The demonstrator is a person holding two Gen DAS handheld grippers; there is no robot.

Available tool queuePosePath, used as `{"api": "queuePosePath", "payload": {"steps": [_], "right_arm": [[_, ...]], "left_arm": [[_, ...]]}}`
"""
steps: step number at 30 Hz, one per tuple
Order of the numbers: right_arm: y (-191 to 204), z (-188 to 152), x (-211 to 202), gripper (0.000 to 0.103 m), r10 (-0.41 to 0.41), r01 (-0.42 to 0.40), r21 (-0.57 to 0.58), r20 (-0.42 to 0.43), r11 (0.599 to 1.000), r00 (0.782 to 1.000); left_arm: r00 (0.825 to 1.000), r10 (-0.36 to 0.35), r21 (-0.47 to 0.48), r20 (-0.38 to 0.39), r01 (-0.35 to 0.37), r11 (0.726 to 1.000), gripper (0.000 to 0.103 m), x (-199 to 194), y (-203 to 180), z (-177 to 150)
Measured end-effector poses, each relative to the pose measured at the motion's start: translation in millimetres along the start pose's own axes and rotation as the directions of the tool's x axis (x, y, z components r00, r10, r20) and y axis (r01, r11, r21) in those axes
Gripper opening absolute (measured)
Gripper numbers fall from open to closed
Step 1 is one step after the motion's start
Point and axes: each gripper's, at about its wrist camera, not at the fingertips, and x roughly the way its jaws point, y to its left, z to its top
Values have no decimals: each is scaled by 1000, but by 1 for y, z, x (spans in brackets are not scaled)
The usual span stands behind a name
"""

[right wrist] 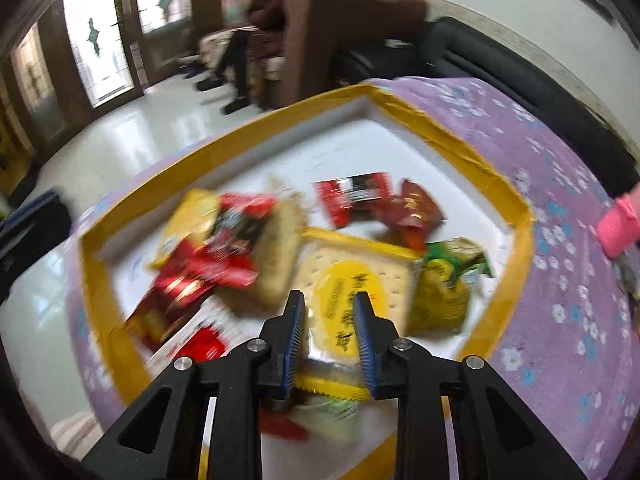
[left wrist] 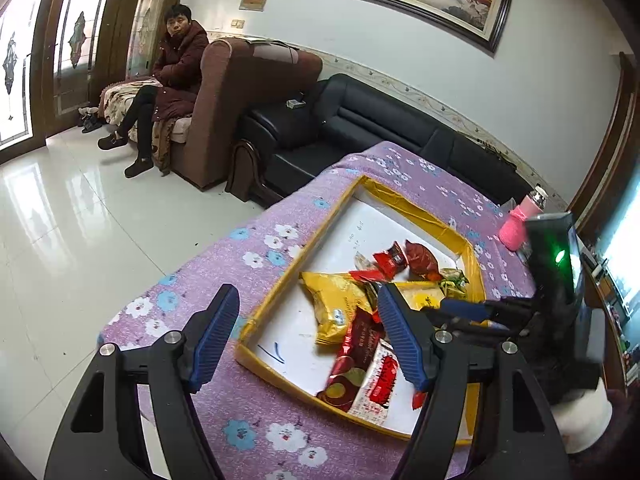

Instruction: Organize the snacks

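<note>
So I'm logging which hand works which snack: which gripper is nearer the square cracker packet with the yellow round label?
Right. The right gripper hangs directly over the square cracker packet, its jaws either side of the near edge. The left gripper is open at the tray's opposite edge, farther off.

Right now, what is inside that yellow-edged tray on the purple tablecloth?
The tray holds a heap of wrapped snacks: a yellow bag, a cracker pack, a green packet and several red wrappers. Whatever lies beneath the overlapping packs is covered.
</note>
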Motion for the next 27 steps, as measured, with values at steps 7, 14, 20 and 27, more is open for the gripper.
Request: {"api": "queuePosePath", "payload": {"steps": [7,14,20,27], "right_arm": [[34,23,-21,49,149,-145,-41,133,989,980],[17,40,22,50,-77,77,8,64,997,995],[-24,9,-43,58,-3,-27,132,221,991,975],[-21,-82,-137,94,-185,120,160,496,980,848]], "left_arm": [[1000,4,-41,2,-4,999,72,2,12,2],[1000,-10,-26,-3,10,1000,72,-1,9,0],[1000,-11,8,18,11,1000,72,-7,-12,-1],[993,45,62,110,-52,997,84,-39,-50,-9]]}}
